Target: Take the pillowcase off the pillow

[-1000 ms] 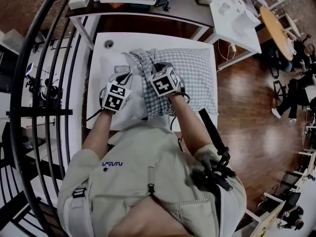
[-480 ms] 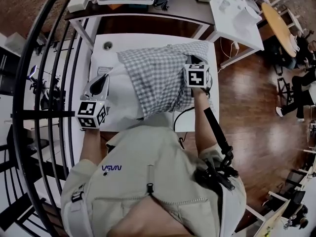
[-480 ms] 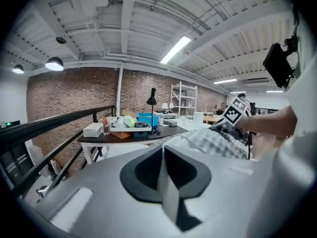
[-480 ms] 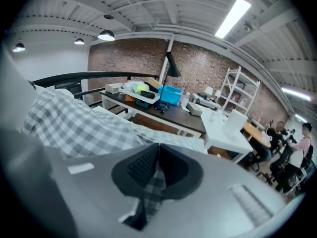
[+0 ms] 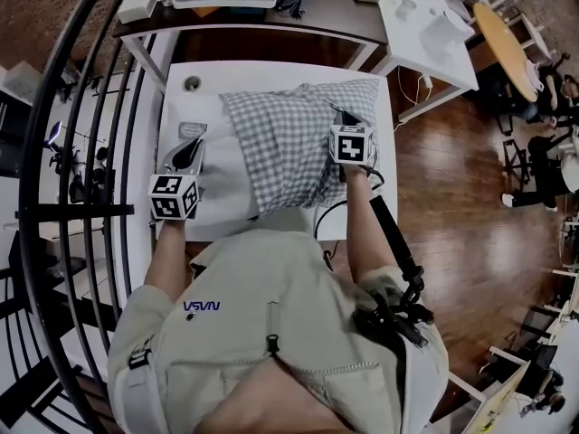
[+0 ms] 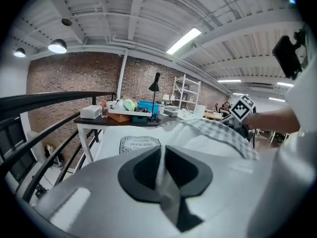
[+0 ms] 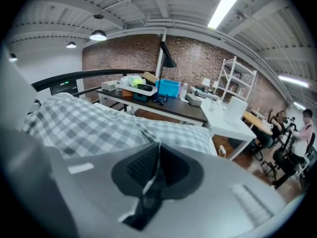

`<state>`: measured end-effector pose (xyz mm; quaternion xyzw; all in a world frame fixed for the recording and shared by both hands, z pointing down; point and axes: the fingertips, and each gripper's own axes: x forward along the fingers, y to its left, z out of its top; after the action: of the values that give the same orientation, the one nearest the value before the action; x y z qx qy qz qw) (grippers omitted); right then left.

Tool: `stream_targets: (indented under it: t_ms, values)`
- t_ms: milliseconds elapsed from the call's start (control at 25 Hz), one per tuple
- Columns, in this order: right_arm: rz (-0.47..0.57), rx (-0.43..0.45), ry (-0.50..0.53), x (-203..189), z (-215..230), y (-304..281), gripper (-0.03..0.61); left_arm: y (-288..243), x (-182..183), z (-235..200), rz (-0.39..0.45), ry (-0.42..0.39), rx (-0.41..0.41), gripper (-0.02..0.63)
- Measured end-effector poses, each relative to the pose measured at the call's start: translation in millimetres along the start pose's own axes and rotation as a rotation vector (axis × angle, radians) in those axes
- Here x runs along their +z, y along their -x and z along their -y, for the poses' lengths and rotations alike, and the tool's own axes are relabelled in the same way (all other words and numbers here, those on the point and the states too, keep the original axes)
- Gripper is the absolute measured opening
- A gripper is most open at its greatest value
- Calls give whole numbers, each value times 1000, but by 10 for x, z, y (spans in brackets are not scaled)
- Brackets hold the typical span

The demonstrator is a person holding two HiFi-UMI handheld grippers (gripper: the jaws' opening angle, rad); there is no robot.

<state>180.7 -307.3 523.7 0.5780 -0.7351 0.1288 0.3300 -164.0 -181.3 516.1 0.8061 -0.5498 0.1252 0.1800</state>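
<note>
- Fabric of the white pillow (image 5: 217,174) is pinched in the left gripper (image 6: 162,152), close to the person. Its jaws have just been easing open a little, but the cloth sits pressed between the pads.
- The right gripper (image 7: 157,150), also close in, is clamped tight on the checked pillowcase (image 5: 289,138), with a fold of it caught in the jaws.
- The pillow lies across the white table (image 5: 271,69). Its left part is bare, with one printed label (image 6: 140,145) showing.
- The pillowcase covers the right part only and is loose and rumpled toward the middle.
- Progress, as I judge it, is roughly half. The case is off one end. The rest has yet to be drawn clear to the right while the left gripper holds the pillow back.
- Count: two grippers, one pillow, one pillowcase, one table under them.
- Beyond the table stands one cluttered dark desk (image 5: 326,21). Farther right is one round table (image 5: 505,48) of wood.
</note>
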Motion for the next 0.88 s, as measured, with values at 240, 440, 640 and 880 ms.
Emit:
stream_targets:
  t_ms: [240,440,640,880]
  values:
    - [110,89,-58,138,-261,499,78,231,275,201,26,-171,-7,126]
    - [149,173,-70,-91,-716,1123,92,616,155,679,-18,-303,-99,130]
    - [91,219,-58,-460,-1065,1453,101,705,-253,1077,-122,-310,-221,147]
    - [-28,263,-59,-1046,-1400,1638,111,619,-790,1369,-292,-351,-339,282]
